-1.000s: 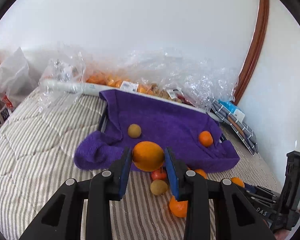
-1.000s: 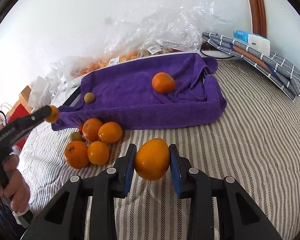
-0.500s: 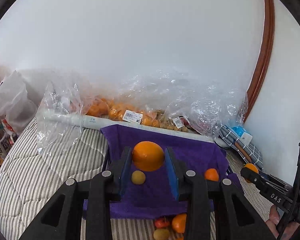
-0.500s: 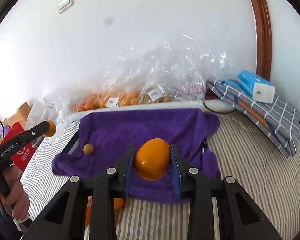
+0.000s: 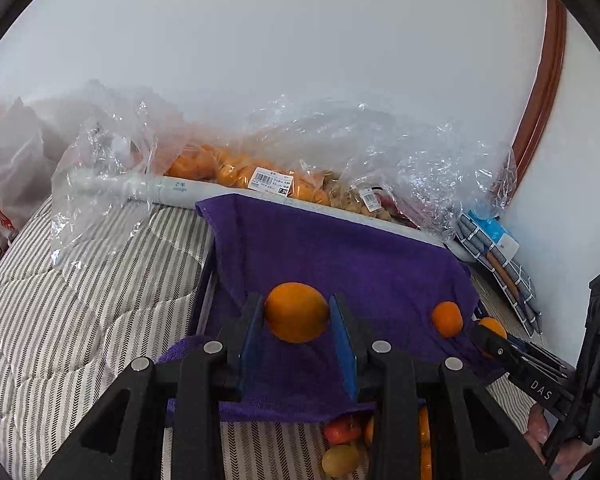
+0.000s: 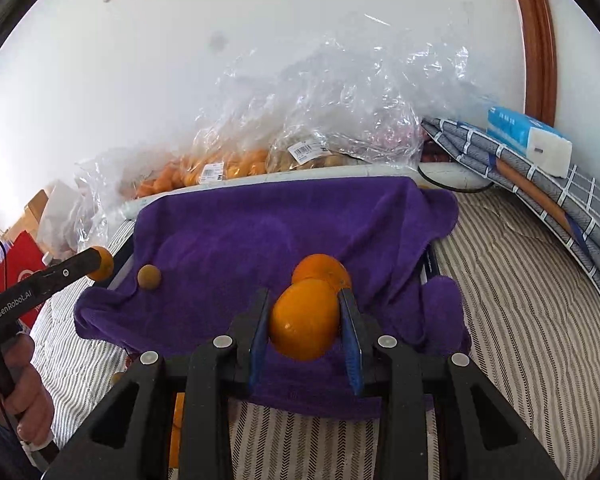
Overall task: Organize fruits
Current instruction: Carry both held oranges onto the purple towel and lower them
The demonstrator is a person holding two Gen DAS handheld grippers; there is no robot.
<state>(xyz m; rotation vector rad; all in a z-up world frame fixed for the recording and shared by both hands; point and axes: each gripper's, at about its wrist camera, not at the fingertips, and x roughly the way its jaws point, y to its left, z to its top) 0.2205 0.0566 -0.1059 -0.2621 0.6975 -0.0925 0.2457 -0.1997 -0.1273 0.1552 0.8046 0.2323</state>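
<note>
My left hand-held gripper (image 5: 296, 322) grips an orange (image 5: 297, 312) above the purple towel (image 5: 340, 260); my right hand-held gripper (image 6: 305, 322) clamps another orange (image 6: 304, 320) over it too. Only the left view shows loose fruit (image 5: 340, 446) on the striped bed (image 5: 80, 300); only the right shows a small brown fruit (image 6: 149, 277) on the towel.

The towel (image 6: 284, 224) is matt purple terry cloth; the bags (image 6: 340, 112) are glossy crinkled clear plastic; the quilt (image 5: 80, 300) is striped stitched fabric.
</note>
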